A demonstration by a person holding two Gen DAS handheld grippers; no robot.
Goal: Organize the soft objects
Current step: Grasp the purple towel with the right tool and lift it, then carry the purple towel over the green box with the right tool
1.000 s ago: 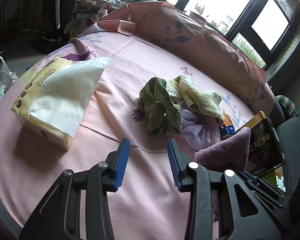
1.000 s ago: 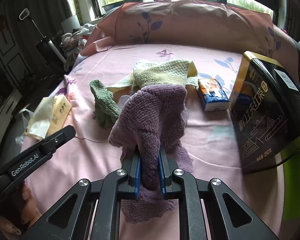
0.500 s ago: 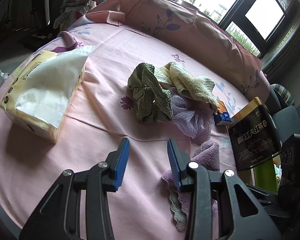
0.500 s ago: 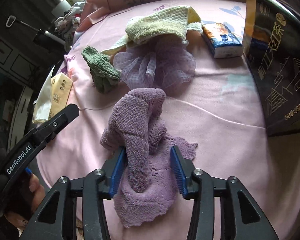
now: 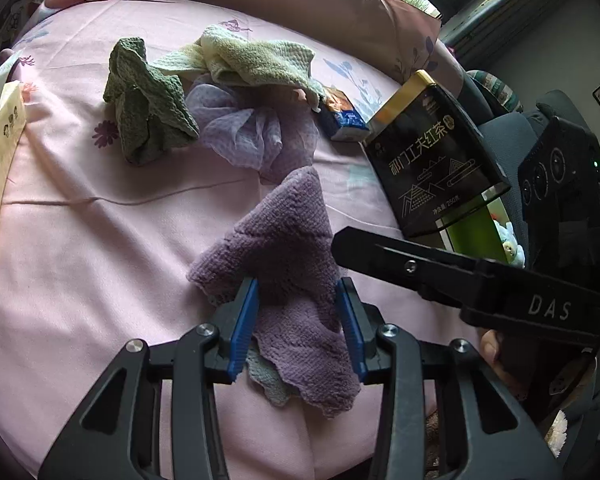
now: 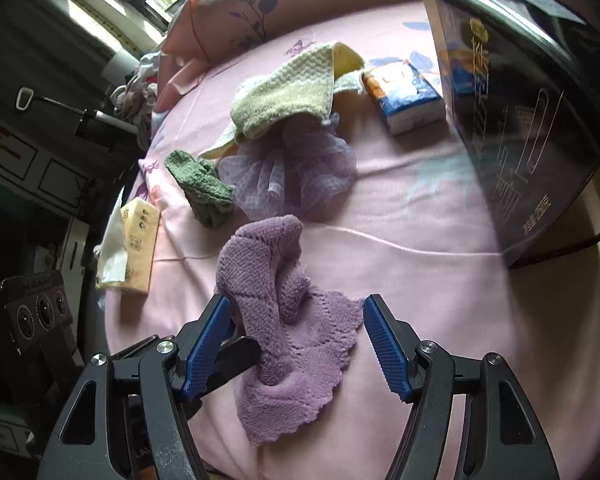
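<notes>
Purple cloth (image 6: 284, 320) lies crumpled on the pink bedsheet (image 6: 420, 280), at the near edge, in front of both grippers. Long axis runs from the near scalloped hem toward the far pile; a raised fold at the far end points toward the lilac mesh pouf (image 6: 292, 176). Dark green cloth (image 6: 204, 192) sits just left of the pouf; pale green towel (image 6: 284, 92) lies partly over the pouf's far side.

Right gripper (image 6: 296, 340): jaws spread wide, having just been opening. Cloth lies between them; the right pad stands clear of it, while the left pad sits at the fold's edge, contact uncertain.

Left gripper (image 5: 296, 320): jaws partly apart, straddling the cloth's near portion. Both blue pads sit at the fabric's sides; whether they press on it cannot be told.

Black tea box (image 5: 432, 160) stands to the right, well apart from the cloth.
</notes>
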